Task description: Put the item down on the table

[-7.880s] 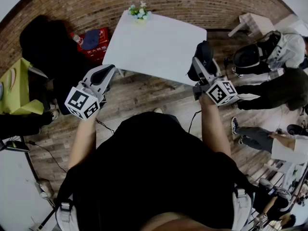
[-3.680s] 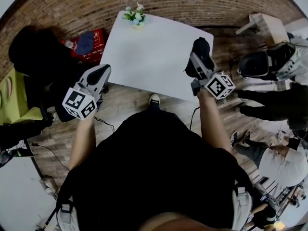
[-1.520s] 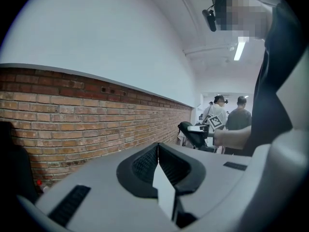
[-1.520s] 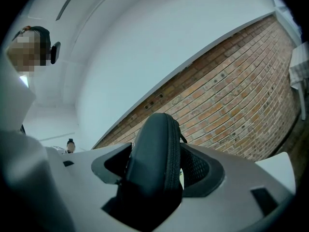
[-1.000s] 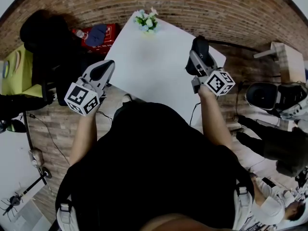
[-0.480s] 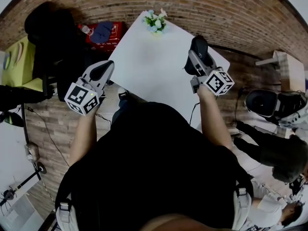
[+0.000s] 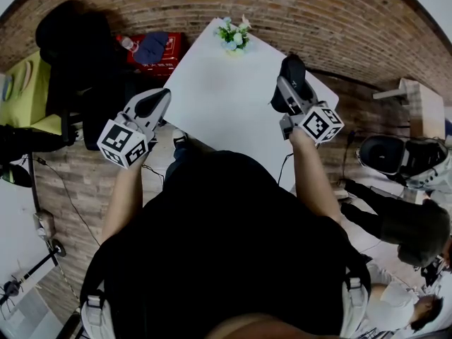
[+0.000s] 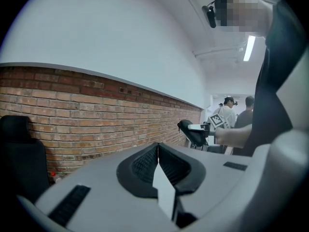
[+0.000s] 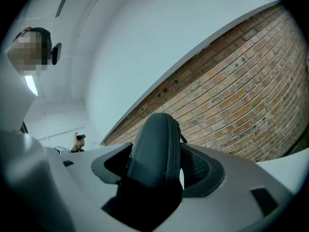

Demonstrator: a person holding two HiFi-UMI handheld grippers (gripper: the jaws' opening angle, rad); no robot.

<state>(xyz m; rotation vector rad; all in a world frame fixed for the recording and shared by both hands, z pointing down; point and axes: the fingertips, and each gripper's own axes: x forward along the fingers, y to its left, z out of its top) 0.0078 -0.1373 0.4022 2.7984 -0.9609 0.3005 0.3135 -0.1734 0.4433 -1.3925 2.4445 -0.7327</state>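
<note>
A black zippered case [image 7: 293,69] is clamped upright between the jaws of my right gripper [image 7: 288,85], above the right side of the white table [image 7: 219,97]. In the right gripper view the case [image 9: 152,144] fills the gap between the jaws and points up toward a brick wall. My left gripper [image 7: 152,101] hovers beside the table's left edge. Its pads [image 8: 145,163] meet with nothing between them. The left gripper view also catches the case [image 8: 190,132] in the other gripper, across from it.
A small pot of flowers [image 7: 234,32] stands at the table's far end. A red box [image 7: 152,48] and a black chair [image 7: 70,55] are left of the table. A wooden stool [image 7: 417,97], a black helmet-like thing [image 7: 385,154] and people are at the right.
The table and flowers have drifted slightly right in the head view. Both grippers keep nearly the same places, and the case stays in the right jaws.
</note>
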